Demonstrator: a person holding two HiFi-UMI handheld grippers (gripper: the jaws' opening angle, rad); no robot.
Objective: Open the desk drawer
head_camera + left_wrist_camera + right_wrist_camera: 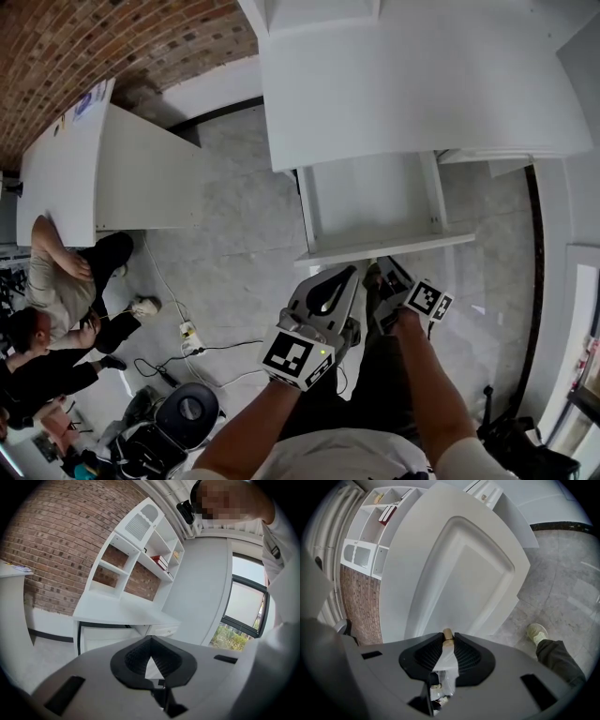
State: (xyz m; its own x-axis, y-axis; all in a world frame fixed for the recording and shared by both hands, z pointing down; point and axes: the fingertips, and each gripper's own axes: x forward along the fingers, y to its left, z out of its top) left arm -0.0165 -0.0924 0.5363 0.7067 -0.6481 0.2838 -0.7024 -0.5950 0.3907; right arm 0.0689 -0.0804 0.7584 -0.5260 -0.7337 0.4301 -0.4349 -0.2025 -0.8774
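Head view: white desk (412, 84) fills 12 o'clock, and the drawer (394, 247) stands pulled well out from under its near edge, front panel toward the person at centre frame. Right gripper (378, 272) sits at 6 o'clock of the drawer front, touching it, with its marker cube trailing toward 4 o'clock. Right gripper view: the right gripper (448, 641) has its jaws drawn in to a narrow gap, ribbed pads clamped on either side of a small tan knob (448, 635). The drawer (468, 578) stretches away toward 12 o'clock beyond the knob. A shoe (537, 632) shows on the grey floor (562, 588) at 3 o'clock. The left gripper (347, 277) hangs just beside the right one at its 8 o'clock, below the drawer front and apart from it. Left gripper view: the left gripper (150, 641) has its jaw tips meeting, with only a small triangular gap behind them and nothing in it. Beyond it the desk carries a white shelf unit (140, 550) at 12 o'clock with red books (161, 562) on one shelf. A brick wall (51, 541) lies at 10 o'clock and a window (243, 606) at 3 o'clock. Head view again: a second desk (66, 159) sits at 9 o'clock. People (56, 291) sit on the floor at 8 o'clock, and a power strip (190, 337) with cable lies between them and the grippers.
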